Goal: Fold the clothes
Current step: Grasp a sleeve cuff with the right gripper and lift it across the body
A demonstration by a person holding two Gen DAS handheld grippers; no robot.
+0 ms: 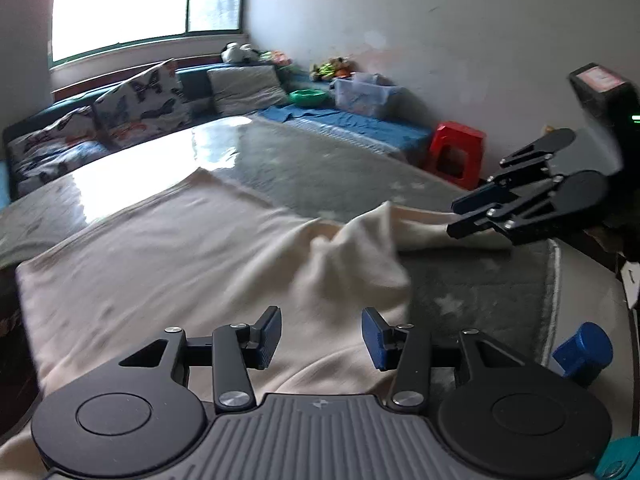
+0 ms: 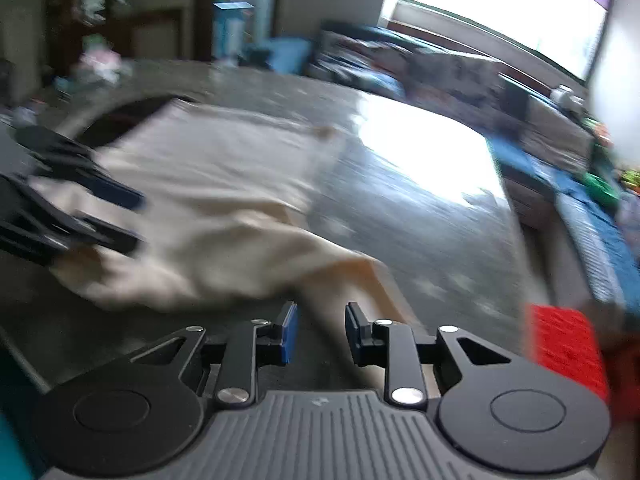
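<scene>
A cream-coloured, soft knit garment [image 1: 168, 248] lies spread over a grey, glossy tabletop [image 1: 320, 160], reaching from under the left gripper [image 1: 321, 338] away toward the far edge. The left gripper's blue-padded fingers stand apart, with nothing between them; the cloth lies directly beneath and ahead of them.

To the right of those fingers, a raised peak of the fabric runs off toward the right gripper [image 1: 454, 220], which sits beyond the cloth's right edge. In the left wrist view its fingers look close together around a stretched corner of the fabric. The right wrist view is blurred, though, and there the right gripper [image 2: 320, 332] shows a gap between its fingers with a strip of cloth running through, so I cannot tell whether it is truly clamped.

The step in hand appears to be drawing one side of the garment over to make a fold. To do it well, the left fingers should close on the near edge just ahead of them. The two grippers should then carry their corners level and together, so the fold line stays straight. The fabric looks limp, so slack between the fingers would likely sag and wrinkle.

A red plastic stool [image 1: 456, 152] stands beyond the table.
</scene>
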